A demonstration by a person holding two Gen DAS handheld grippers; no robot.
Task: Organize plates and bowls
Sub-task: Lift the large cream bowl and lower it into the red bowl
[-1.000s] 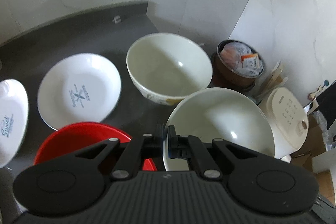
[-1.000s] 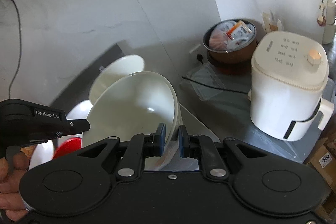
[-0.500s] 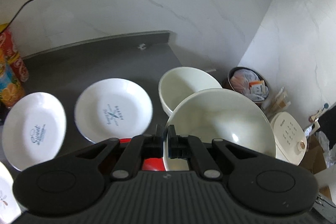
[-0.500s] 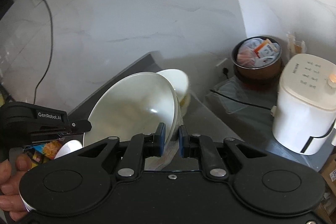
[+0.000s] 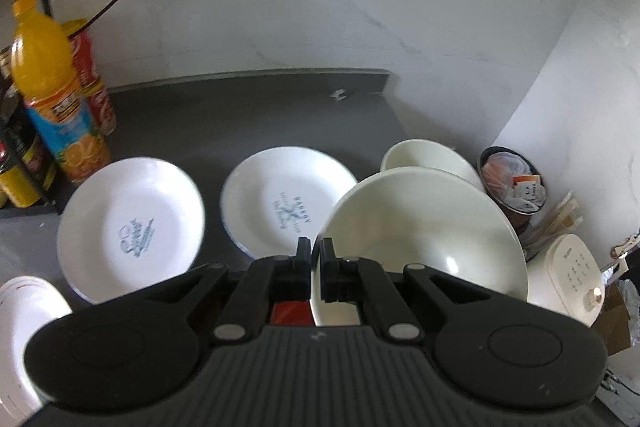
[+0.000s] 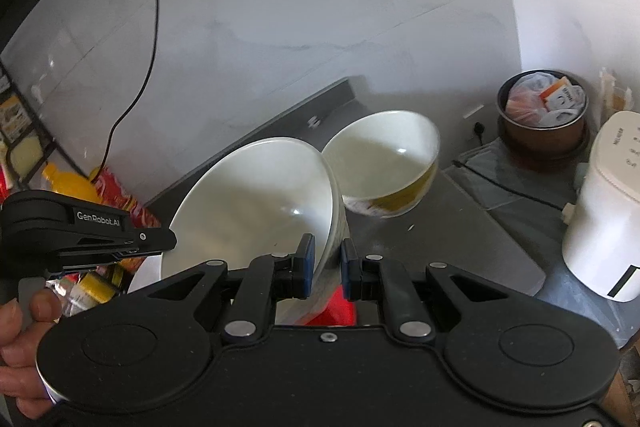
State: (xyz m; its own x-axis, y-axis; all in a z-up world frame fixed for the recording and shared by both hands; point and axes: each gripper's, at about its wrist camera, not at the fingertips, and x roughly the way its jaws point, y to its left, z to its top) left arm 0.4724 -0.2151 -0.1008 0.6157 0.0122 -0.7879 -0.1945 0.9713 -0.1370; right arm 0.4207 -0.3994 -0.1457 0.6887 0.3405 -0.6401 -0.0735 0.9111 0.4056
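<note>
Held in the air over a dark counter (image 5: 248,115): cream bowl (image 6: 256,203), rim pinched by both the right gripper (image 6: 324,259) and left gripper (image 5: 316,255). Just beyond, second bowl (image 6: 384,155); leftward, two white plates (image 5: 132,223).

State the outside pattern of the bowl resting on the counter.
Cream bowl with a mustard-yellow band and white patches low on its outside; clearest in the right wrist view.
</note>
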